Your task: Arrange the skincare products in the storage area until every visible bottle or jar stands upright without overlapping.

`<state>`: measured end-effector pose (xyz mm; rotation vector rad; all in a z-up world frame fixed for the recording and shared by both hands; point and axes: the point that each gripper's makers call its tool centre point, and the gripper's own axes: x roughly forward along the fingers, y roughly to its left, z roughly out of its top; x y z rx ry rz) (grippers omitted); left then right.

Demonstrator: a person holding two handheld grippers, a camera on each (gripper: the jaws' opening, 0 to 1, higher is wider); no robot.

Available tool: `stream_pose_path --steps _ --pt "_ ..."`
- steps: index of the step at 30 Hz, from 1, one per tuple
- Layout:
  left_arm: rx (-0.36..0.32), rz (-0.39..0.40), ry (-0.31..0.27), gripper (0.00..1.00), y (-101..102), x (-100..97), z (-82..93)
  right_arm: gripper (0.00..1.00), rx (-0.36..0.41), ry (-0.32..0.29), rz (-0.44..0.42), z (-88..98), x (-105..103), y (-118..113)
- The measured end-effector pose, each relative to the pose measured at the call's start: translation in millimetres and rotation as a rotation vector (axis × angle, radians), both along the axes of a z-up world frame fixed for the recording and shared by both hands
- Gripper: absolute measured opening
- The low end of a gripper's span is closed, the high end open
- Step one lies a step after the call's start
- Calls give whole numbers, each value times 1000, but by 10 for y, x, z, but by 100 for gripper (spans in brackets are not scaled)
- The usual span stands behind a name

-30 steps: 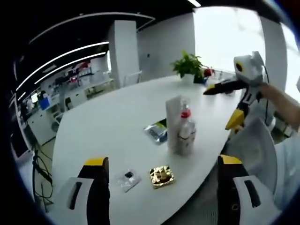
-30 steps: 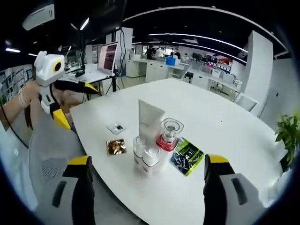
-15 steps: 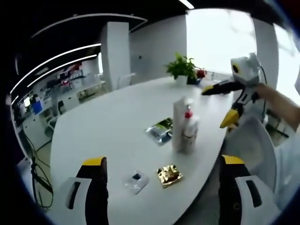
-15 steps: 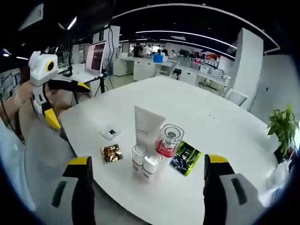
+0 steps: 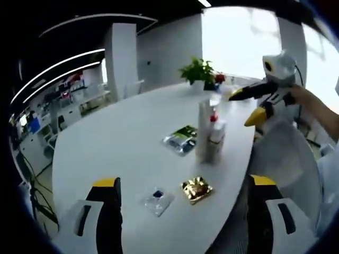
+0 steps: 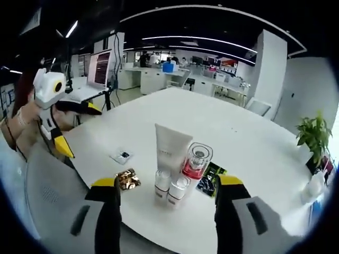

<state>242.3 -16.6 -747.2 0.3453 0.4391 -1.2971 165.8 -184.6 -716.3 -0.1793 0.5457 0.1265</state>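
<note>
— What is seen of the surface and the room?

— A broad white counter (image 6: 254, 153) with a rounded edge is set in an open office; rows of desks and strip lights are seen beyond it, and a potted plant (image 5: 198, 71) is placed near its far end by a bright window. A grey chair back (image 6: 47, 185) is seen at the near edge.

— And the skincare products?

— They are grouped near the counter's edge. A white tube (image 6: 170, 145) is stood upright, long axis vertical. Just beside it a clear red-based bottle (image 6: 195, 161) is stood upright, and two small white bottles (image 6: 172, 189) are stood upright in front. A green sachet (image 6: 207, 180) is laid flat behind them; a gold packet (image 6: 127, 180) and a small clear sachet (image 6: 121, 156) are laid apart.

— The fingers?

— The left gripper (image 5: 183, 182) and right gripper (image 6: 168, 184) are both held spread, with nothing grasped.
</note>
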Motion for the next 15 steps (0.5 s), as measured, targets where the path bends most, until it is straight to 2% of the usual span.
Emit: stream_pose_path --steps 2,6,9,11,15 --pt "1 -18 21 97 -53 8 -59 65 2 0 -13 -1 3 -27" --pt "32 -61 4 97 -166 30 -160 59 5 26 -28 -50 -49 -125" --pt "41 -89 20 97 -263 -7 -202 55 4 46 -44 -88 -97 -226" --pt "55 -109 26 96 -312 -14 -254 52 30 66 -44 -129 -133 -283" --pt "74 -116 26 95 -389 2 -309 48 33 93 -52 -219 -155 -447"
